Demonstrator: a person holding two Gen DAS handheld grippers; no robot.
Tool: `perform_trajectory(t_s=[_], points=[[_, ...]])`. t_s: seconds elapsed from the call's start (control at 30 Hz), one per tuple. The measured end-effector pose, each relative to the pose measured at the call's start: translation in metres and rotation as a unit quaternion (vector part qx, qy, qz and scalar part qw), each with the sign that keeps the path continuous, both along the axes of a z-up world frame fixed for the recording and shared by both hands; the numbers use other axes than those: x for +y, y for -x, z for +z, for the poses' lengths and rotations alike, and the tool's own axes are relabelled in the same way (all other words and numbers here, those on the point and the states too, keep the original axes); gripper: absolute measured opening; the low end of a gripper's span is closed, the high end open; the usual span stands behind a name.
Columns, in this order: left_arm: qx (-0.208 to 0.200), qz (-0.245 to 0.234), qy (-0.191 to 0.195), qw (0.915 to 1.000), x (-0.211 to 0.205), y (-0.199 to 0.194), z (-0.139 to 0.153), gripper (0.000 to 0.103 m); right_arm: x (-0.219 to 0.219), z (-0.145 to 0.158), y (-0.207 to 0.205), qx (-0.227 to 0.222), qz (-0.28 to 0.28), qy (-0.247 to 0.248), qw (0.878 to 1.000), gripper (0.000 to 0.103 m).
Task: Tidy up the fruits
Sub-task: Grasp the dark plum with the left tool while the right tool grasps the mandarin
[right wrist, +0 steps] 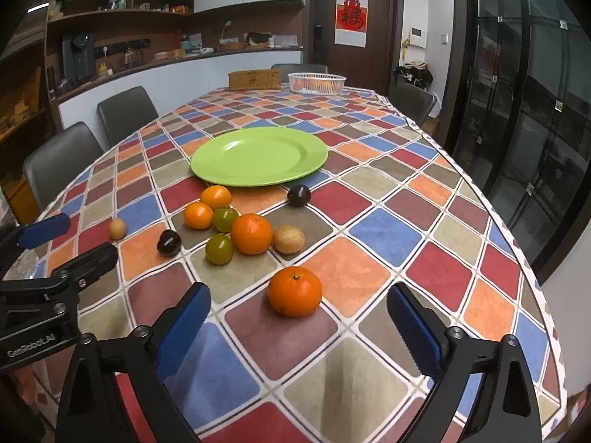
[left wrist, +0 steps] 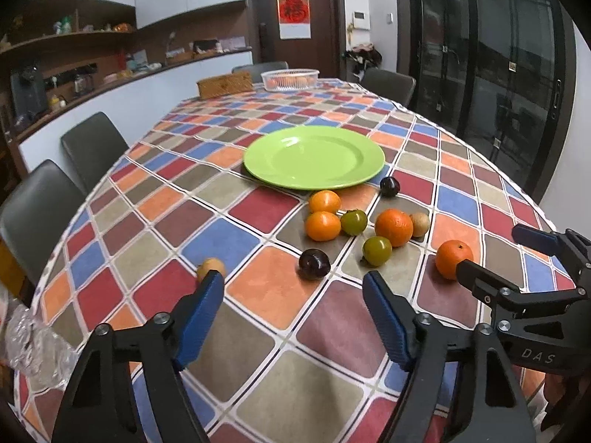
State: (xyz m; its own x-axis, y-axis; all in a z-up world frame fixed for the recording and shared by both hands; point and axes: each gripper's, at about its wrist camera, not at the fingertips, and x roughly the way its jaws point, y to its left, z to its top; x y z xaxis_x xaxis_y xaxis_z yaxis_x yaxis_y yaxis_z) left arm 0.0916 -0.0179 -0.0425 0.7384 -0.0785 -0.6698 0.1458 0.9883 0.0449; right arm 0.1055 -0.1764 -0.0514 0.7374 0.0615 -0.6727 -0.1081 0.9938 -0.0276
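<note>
Both jaws wide, nothing held. Right hand-held gripper (right wrist: 297,326) lined up on lone orange (right wrist: 294,291), nearest fruit, likely first pick. Left hand-held gripper (left wrist: 293,317) faces dark plum (left wrist: 314,264). Green plate (left wrist: 314,157) bare, beyond the fruit on the tabletop (left wrist: 258,332)

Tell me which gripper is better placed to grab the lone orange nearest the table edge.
Right. The right gripper is open with the lone orange just ahead between its fingers; the left gripper faces a dark plum instead.

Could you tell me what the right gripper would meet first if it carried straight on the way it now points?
Most likely the lone orange, which sits apart from the other fruit, just ahead between the open fingers of the right gripper; depth is only estimated.
</note>
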Motion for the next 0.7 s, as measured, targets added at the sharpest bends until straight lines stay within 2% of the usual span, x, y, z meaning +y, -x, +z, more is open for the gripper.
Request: perform_trajectory(t_s=[0.27,0.57,0.7], points=[[0.029,-0.023,0.006,0.9993,-0.005,-0.028,-0.017,0.06,-0.001,-0.02,-0.022,0.044,0.007,-0.009,0.999,0.071],[0.063,-0.035,0.007,0.9974,-0.01,-0.052,-0.032,0.047,-0.004,-0.032,-0.035,0.068,0.01,-0.026,0.997,0.055],[0.072,-0.035,0.012,0.9968,-0.013,-0.059,-0.036,0.046,-0.006,-0.034,-0.037,0.073,0.011,-0.03,0.997,0.05]])
